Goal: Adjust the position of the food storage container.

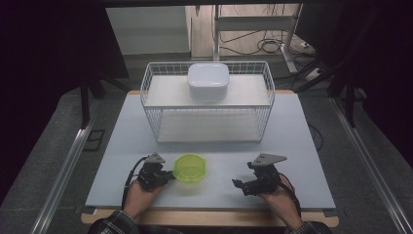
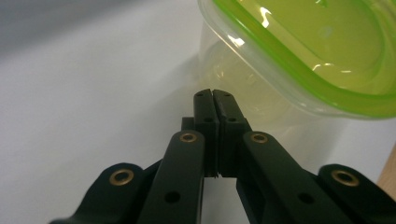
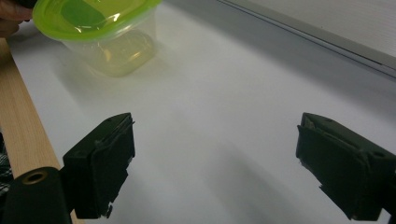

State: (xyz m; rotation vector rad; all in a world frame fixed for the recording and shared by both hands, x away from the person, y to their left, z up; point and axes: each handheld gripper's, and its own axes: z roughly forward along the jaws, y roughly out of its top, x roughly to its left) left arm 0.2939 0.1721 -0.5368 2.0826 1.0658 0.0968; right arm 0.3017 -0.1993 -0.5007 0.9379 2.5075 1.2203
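Left gripper (image 2: 212, 95), nearest the lens in its own view: both black jaws pressed flat together with nothing between them, tips just beside the clear wall of the tub (image 2: 261, 88), under the overhang of its green lid (image 2: 322, 51). In the high view this gripper (image 1: 168, 176) lies at the tub's (image 1: 191, 168) left edge, near the front of the white table (image 1: 292, 146); whether the tips touch the wall cannot be told. Right gripper (image 1: 237, 184): held well apart from the tub on the right, jaws spread wide and empty, as its own view confirms (image 3: 215, 163), with the tub (image 3: 112, 46) far up the table at upper left. Behind stands a wire rack (image 1: 146, 92) carrying a white box (image 1: 208, 80) on its upper shelf; the lower shelf looks free. The step in hand appears to be taking hold of the tub. Judged from this pose, the closed left gripper cannot grasp; it should part its jaws first, then close on the lid rim or the wall, not merely nudge the light tub, which would likely slide on the smooth table. The right gripper, already wide, may be the better one to bring in, squarely across the lid rim from the opposite side, while the left steadies the wall. A level, gentle grip should keep the thin plastic from flexing.
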